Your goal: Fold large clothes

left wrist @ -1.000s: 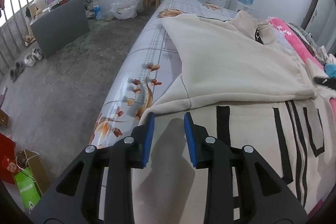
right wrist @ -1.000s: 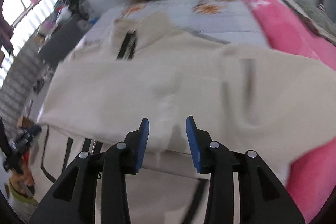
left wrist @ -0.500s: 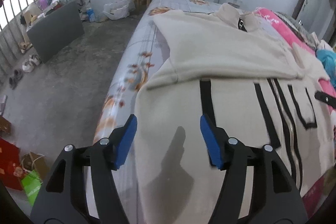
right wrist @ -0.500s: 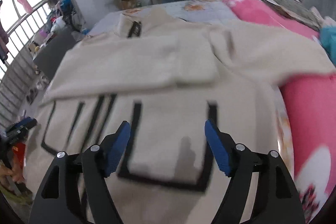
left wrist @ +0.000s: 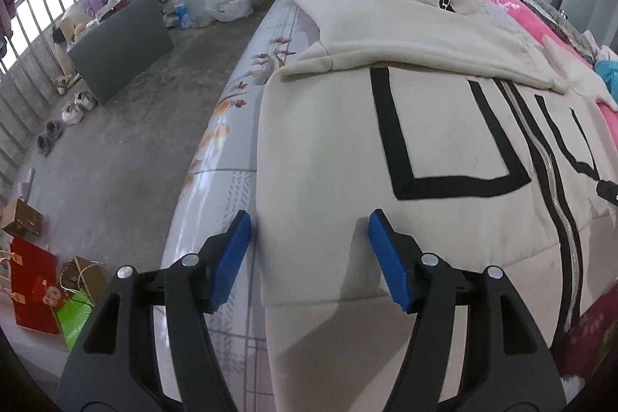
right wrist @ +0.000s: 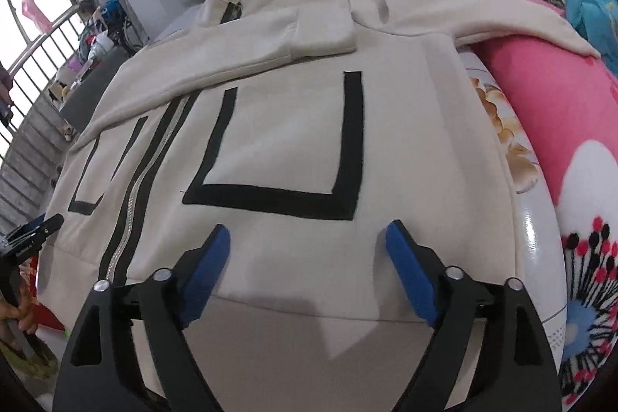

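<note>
A second ago both pairs of jaws stood close together at the folded sleeve (left wrist: 425, 37) of the cream jacket (left wrist: 328, 157). Now the left gripper (left wrist: 309, 250) has drawn back toward the near hem, its jaws apart with nothing between them, over the jacket's left edge beside the bed (left wrist: 228, 188). The right gripper (right wrist: 307, 257) has pulled back too, from the sleeve to the near side of the black pocket outline (right wrist: 278, 199); its jaws are opening and hold nothing. The sleeve now lies across the chest, free of both grippers.
</note>
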`<act>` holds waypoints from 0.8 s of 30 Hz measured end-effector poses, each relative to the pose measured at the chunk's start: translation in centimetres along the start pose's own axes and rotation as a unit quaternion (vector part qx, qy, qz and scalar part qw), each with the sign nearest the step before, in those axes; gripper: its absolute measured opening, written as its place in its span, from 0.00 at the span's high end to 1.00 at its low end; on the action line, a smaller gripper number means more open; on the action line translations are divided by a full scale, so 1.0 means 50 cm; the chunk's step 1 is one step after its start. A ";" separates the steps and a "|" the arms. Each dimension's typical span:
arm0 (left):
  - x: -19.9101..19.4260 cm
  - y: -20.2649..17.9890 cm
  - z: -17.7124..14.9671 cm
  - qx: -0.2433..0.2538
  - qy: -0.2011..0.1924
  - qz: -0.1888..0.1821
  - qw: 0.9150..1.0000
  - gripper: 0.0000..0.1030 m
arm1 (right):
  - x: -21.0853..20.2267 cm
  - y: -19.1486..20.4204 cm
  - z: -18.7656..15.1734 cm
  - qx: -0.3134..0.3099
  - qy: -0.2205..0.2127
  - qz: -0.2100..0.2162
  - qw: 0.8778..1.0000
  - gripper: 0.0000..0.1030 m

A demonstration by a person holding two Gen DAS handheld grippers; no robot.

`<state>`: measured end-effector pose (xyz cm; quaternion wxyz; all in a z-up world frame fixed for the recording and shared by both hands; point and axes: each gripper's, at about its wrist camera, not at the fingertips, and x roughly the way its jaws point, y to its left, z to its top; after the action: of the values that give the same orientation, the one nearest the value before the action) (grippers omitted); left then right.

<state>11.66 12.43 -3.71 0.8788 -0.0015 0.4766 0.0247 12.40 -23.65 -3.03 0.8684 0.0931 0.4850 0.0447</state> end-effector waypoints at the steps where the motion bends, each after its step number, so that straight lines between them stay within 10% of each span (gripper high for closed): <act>1: -0.002 0.000 -0.003 0.001 0.001 0.001 1.000 0.41 | 0.002 0.003 0.001 -0.001 -0.001 -0.002 1.000 0.17; 24: -0.004 -0.005 -0.008 -0.003 0.003 0.017 1.000 0.40 | 0.008 0.018 -0.011 -0.019 -0.019 -0.005 1.000 0.07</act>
<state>11.21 12.14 -3.79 0.8768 0.0041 0.4791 0.0408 12.14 -22.63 -3.47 0.8793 0.0753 0.4678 0.0481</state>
